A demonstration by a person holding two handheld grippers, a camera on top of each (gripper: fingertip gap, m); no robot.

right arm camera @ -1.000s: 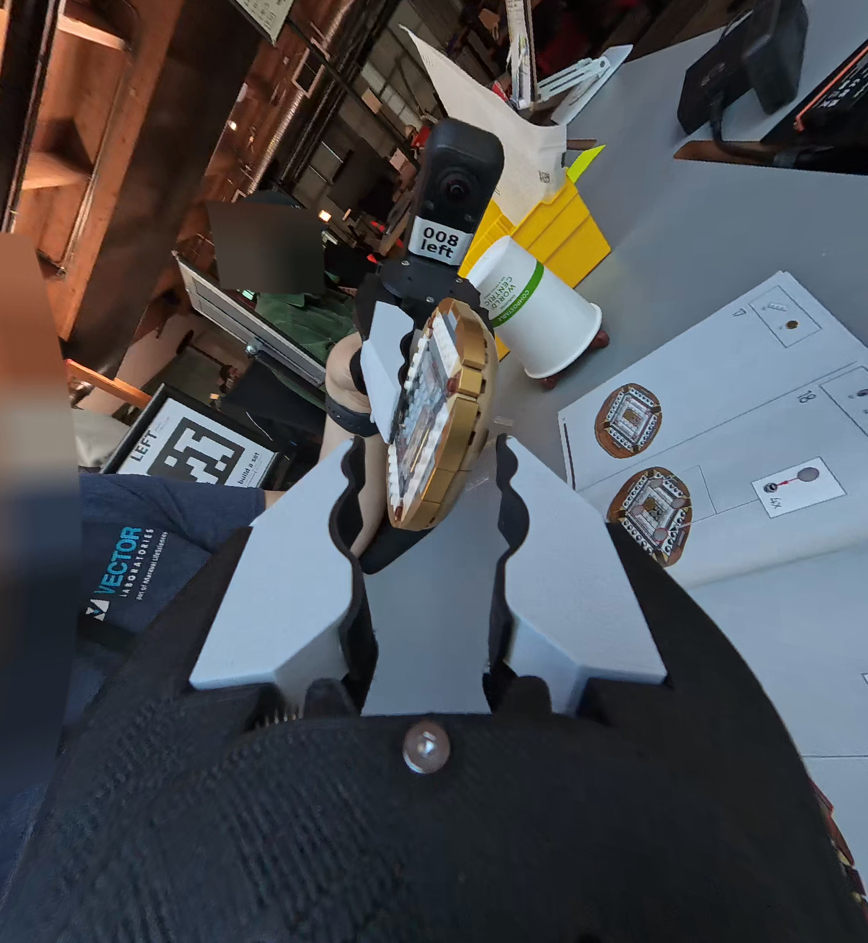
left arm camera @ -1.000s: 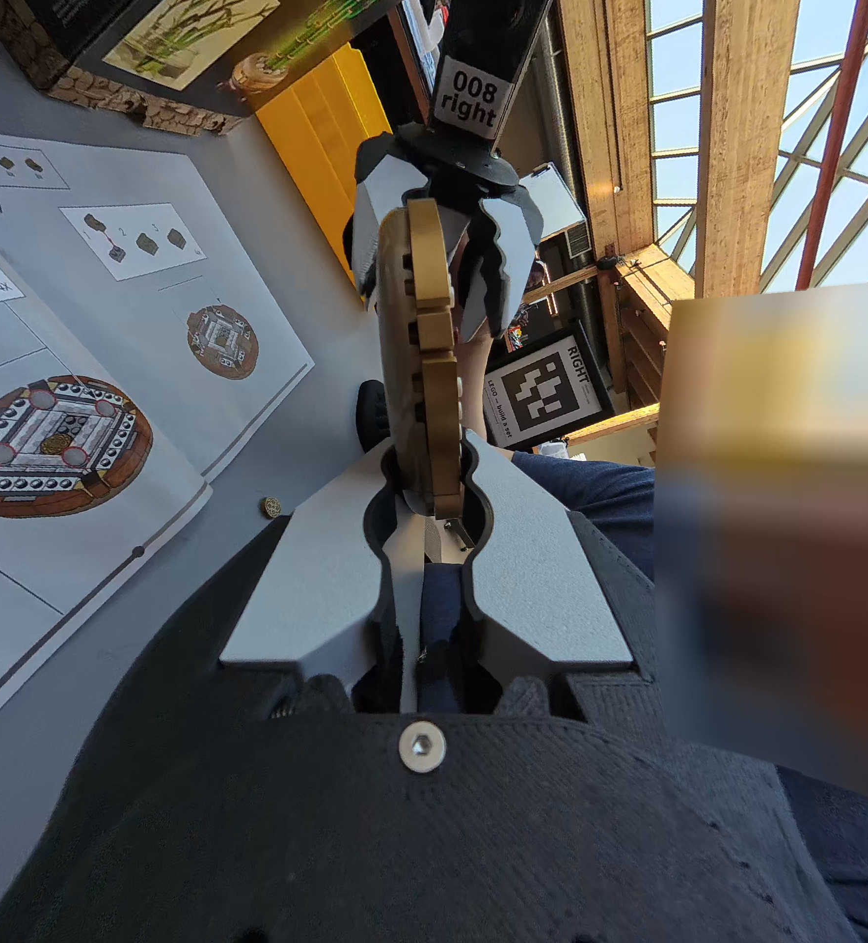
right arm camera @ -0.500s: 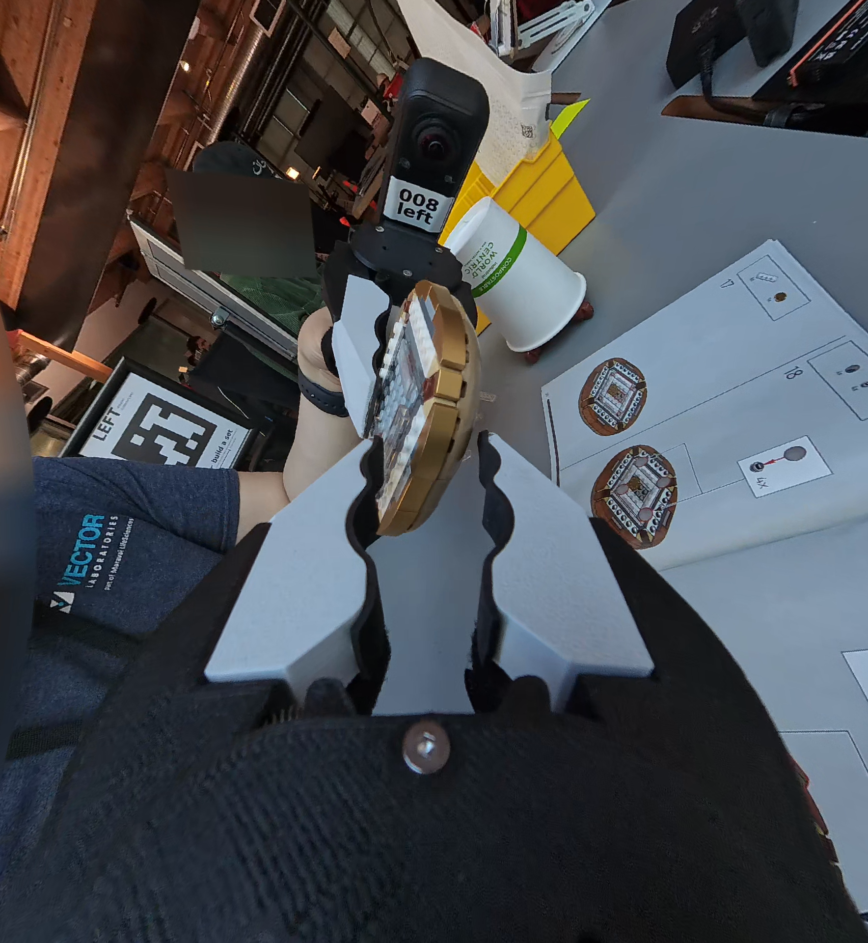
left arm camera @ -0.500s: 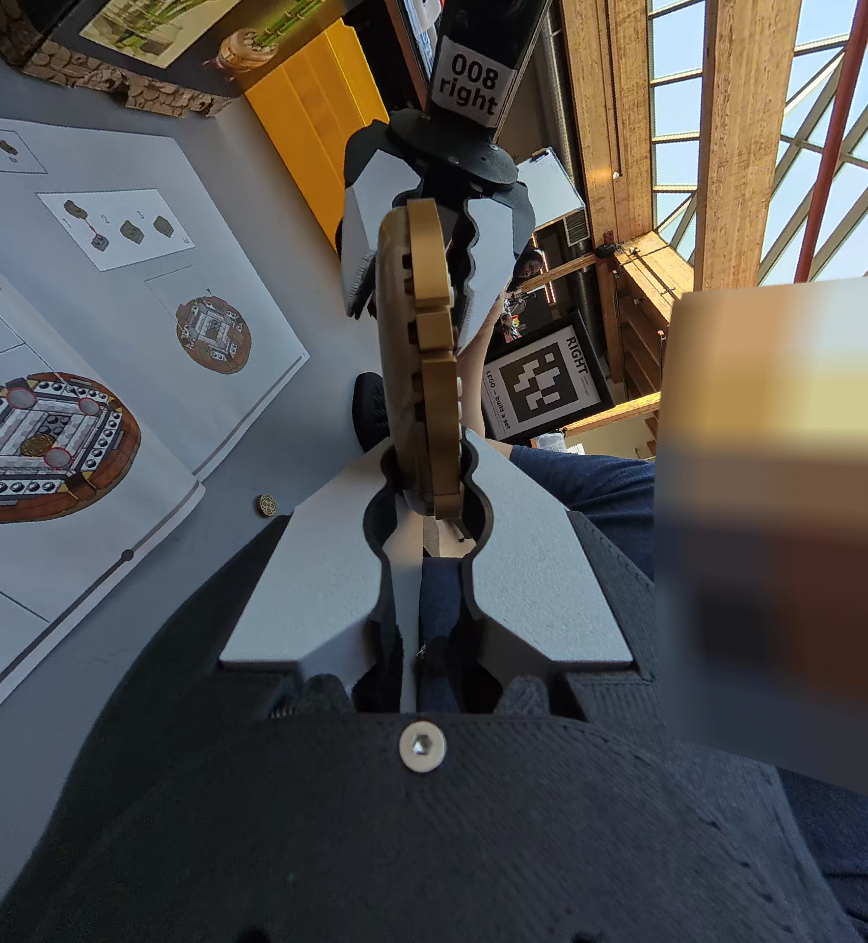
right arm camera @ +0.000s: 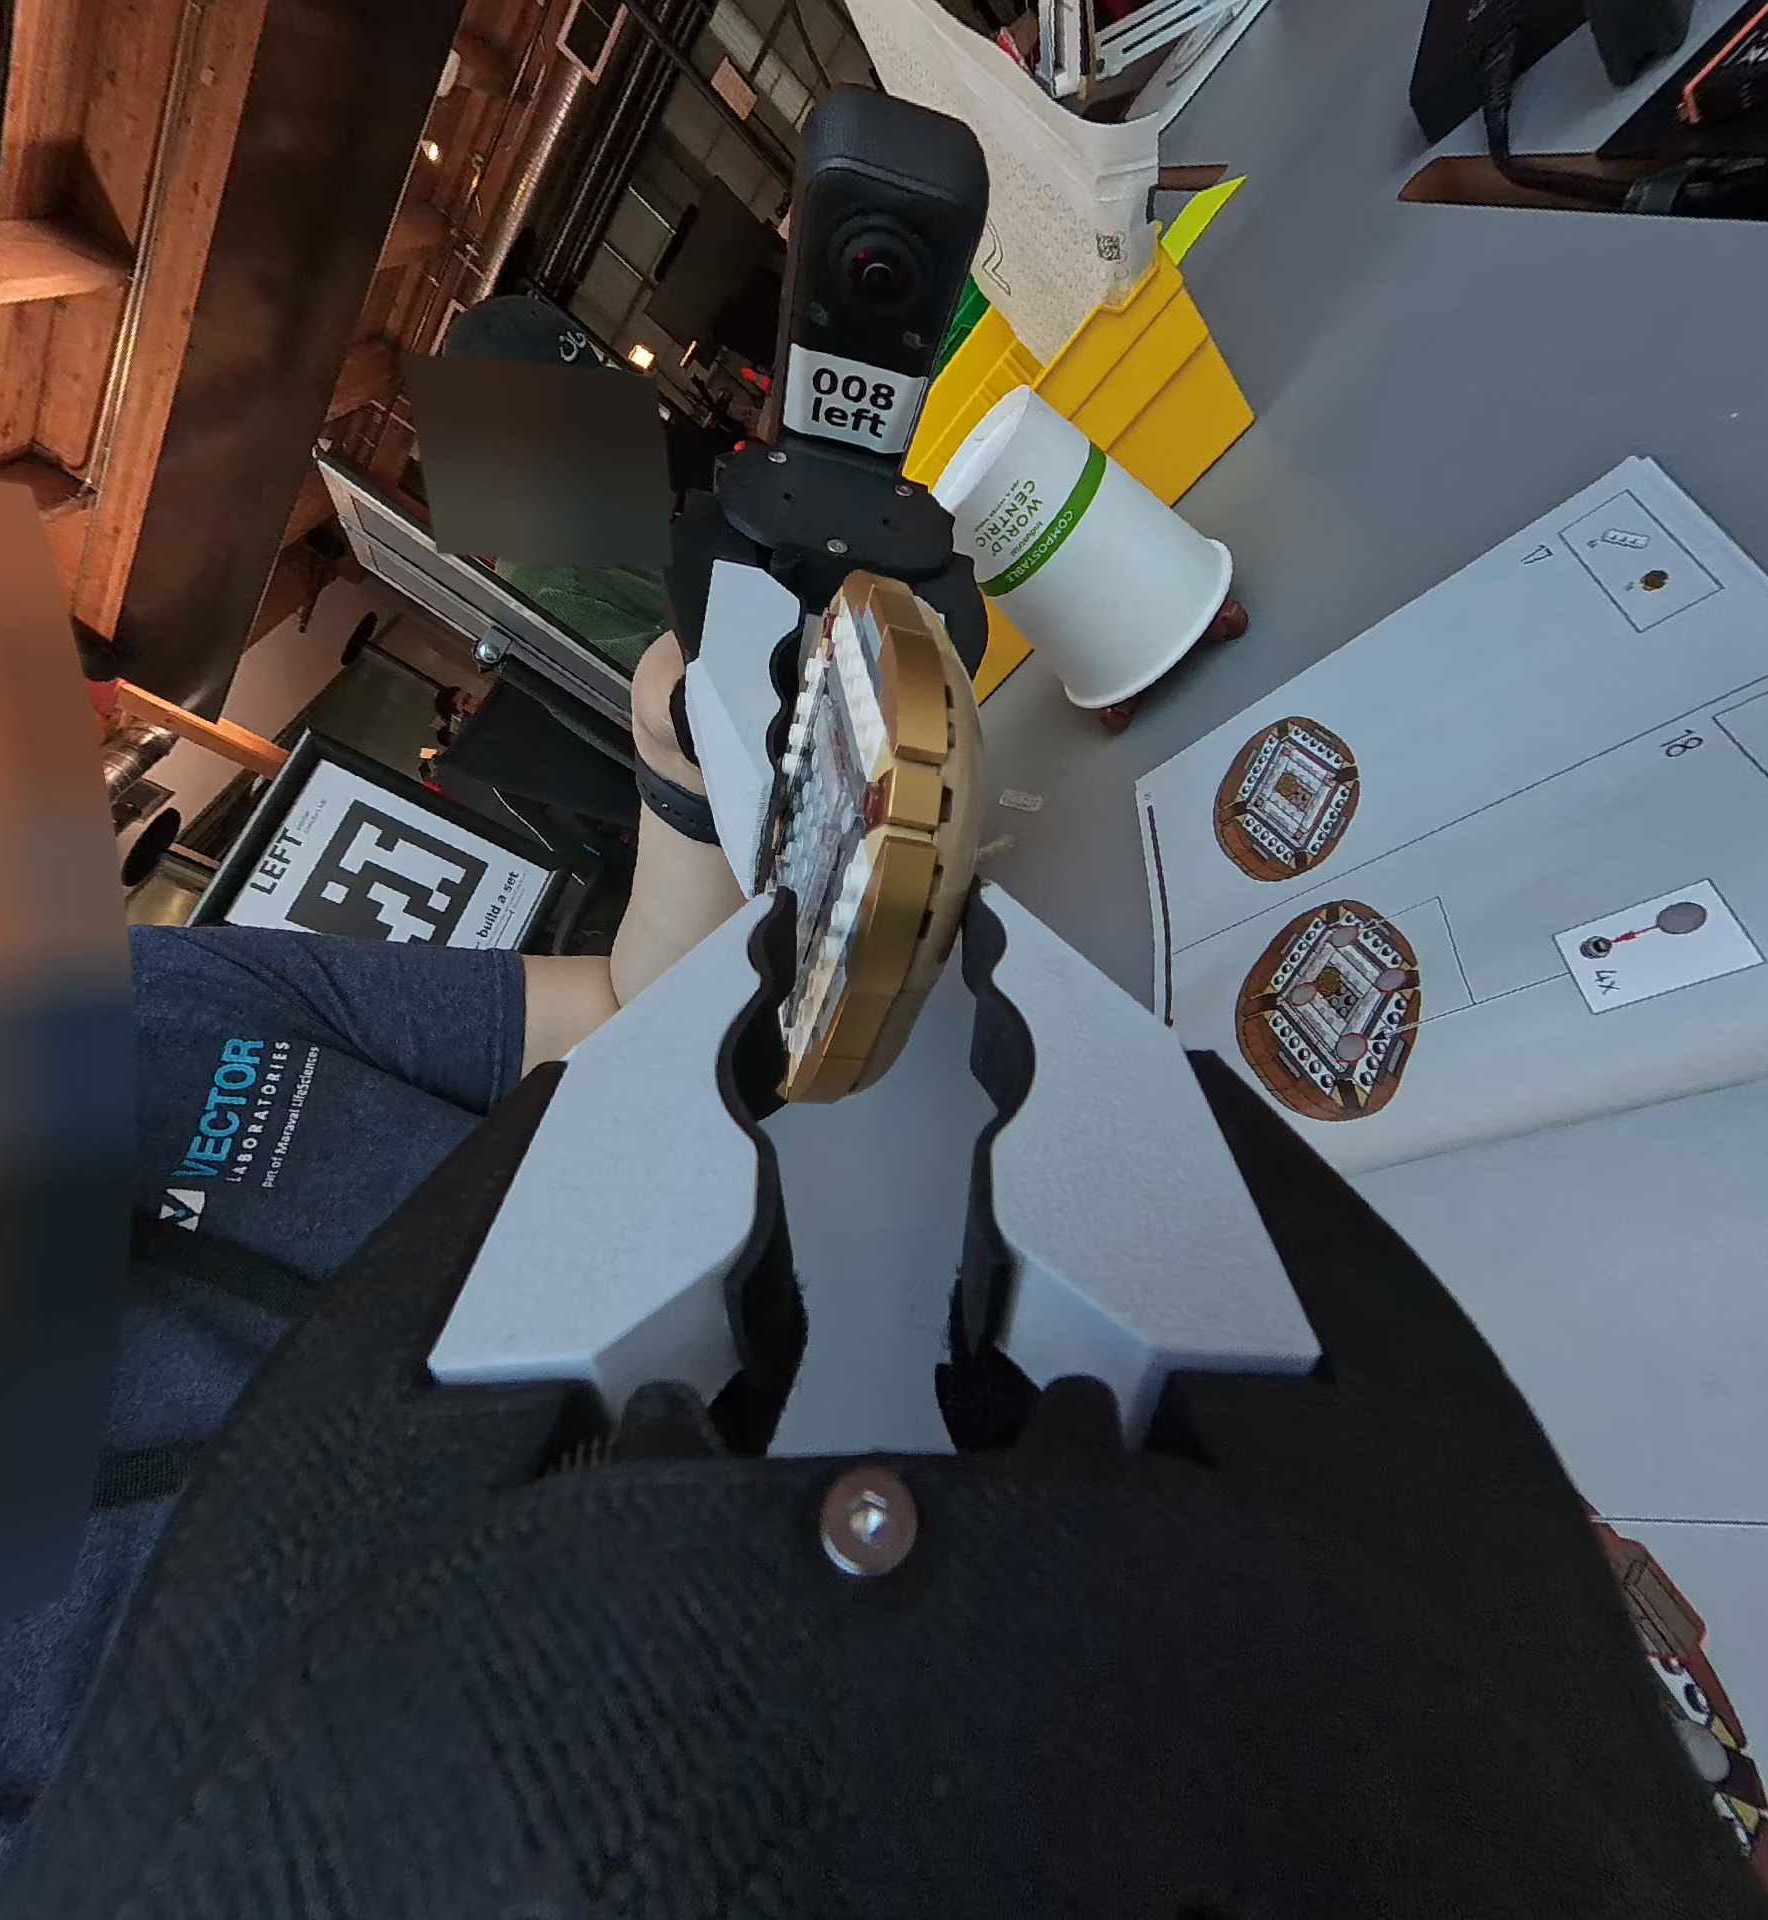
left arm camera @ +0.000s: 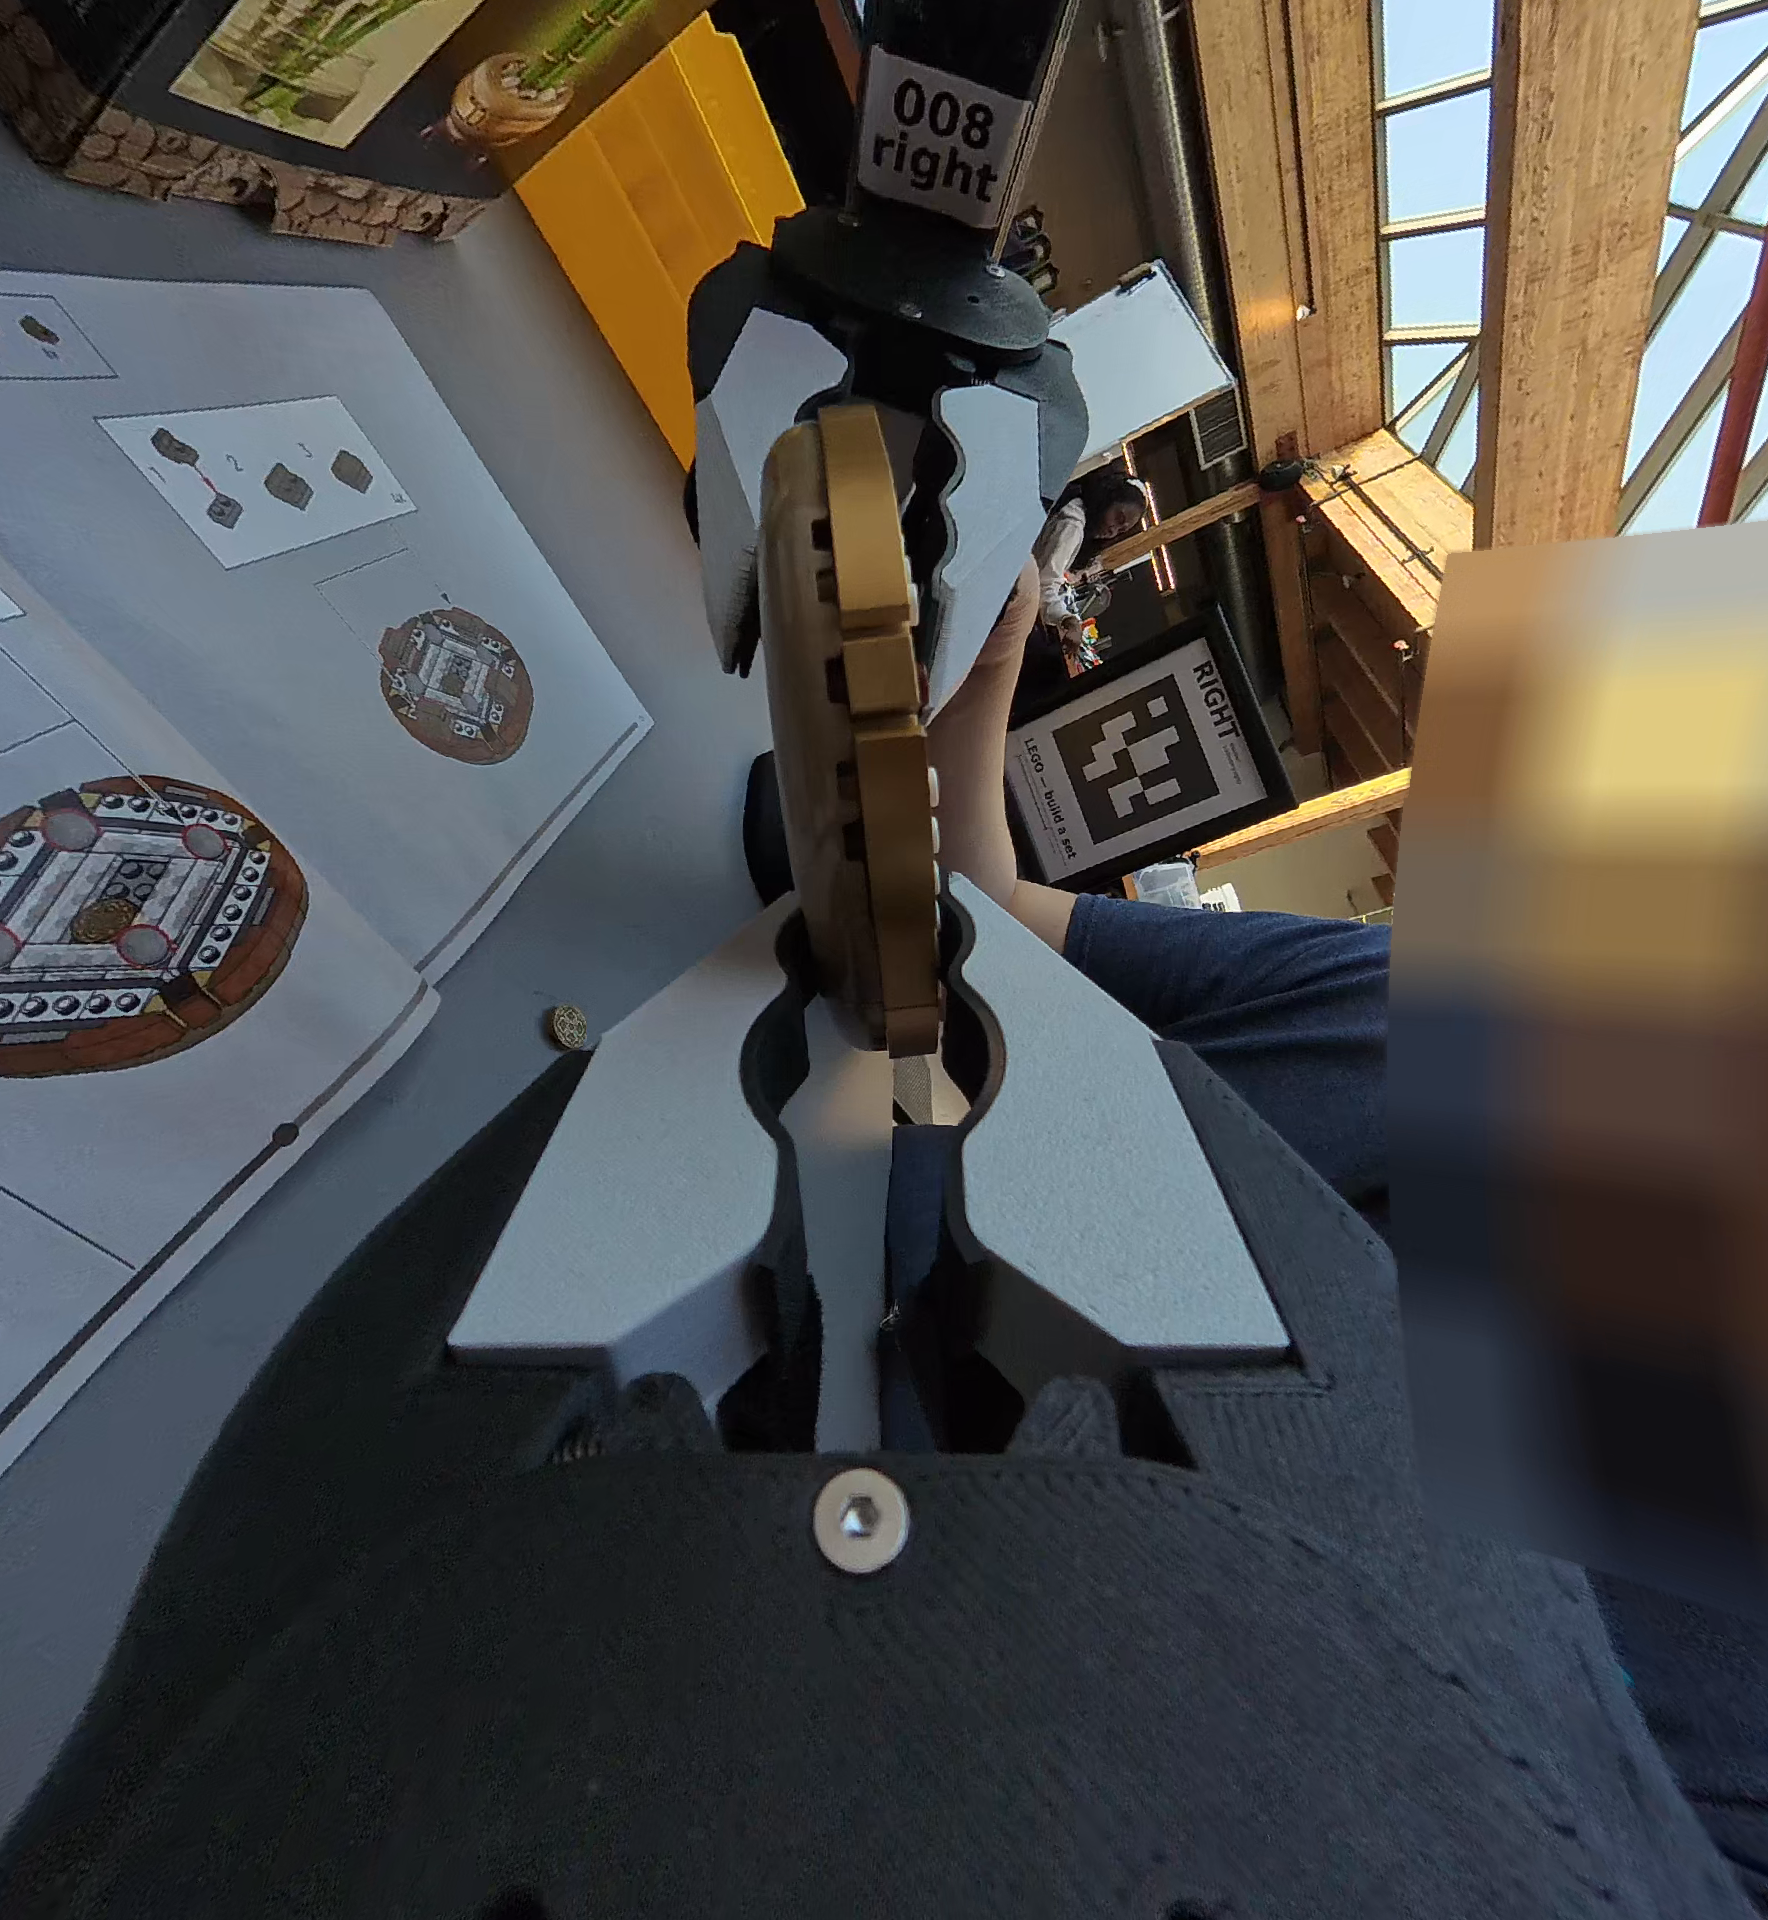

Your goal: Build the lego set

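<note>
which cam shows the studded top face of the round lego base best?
Right wrist view: the round lego base tilts toward it, showing white and grey studs inside the gold rim. The left wrist view shows it only edge-on, gold rim and tan underside.

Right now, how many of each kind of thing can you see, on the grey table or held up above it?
Round tan and gold lego base plate, held on edge: 1
White paper cup with green band, upside down: 1
Yellow plastic bin: 1
Open instruction booklet: 1
Small loose gold round piece: 1
Total: 5

An upturned paper cup [right arm camera: 1088, 551] stands touching, seemingly, a yellow bin [right arm camera: 1119, 384].
</note>
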